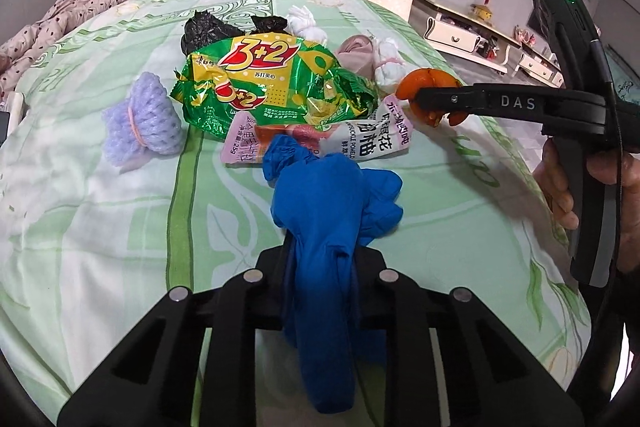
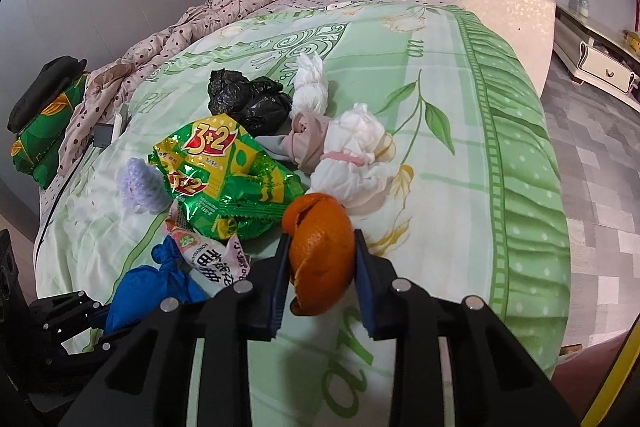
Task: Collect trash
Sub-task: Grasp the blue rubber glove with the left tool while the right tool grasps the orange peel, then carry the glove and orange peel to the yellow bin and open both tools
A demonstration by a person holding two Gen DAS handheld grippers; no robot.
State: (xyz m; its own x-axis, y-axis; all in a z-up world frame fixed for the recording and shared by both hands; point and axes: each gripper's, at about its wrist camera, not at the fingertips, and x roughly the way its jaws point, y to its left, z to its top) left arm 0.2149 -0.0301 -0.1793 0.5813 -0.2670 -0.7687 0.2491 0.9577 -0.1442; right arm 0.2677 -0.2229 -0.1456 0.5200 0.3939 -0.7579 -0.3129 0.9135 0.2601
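We are pinching the blue glove in our left gripper; only the right wrist view is showing our right gripper clamping the orange peel between both pads.

I read "3+2" in red and white on the green and yellow snack bag, printed twice. Just below it, a pink and white packet says "25g" and, partly cut off, "SUCKLE POMELO". Right of the bag, the black right tongs carry "DAS" on the arm.
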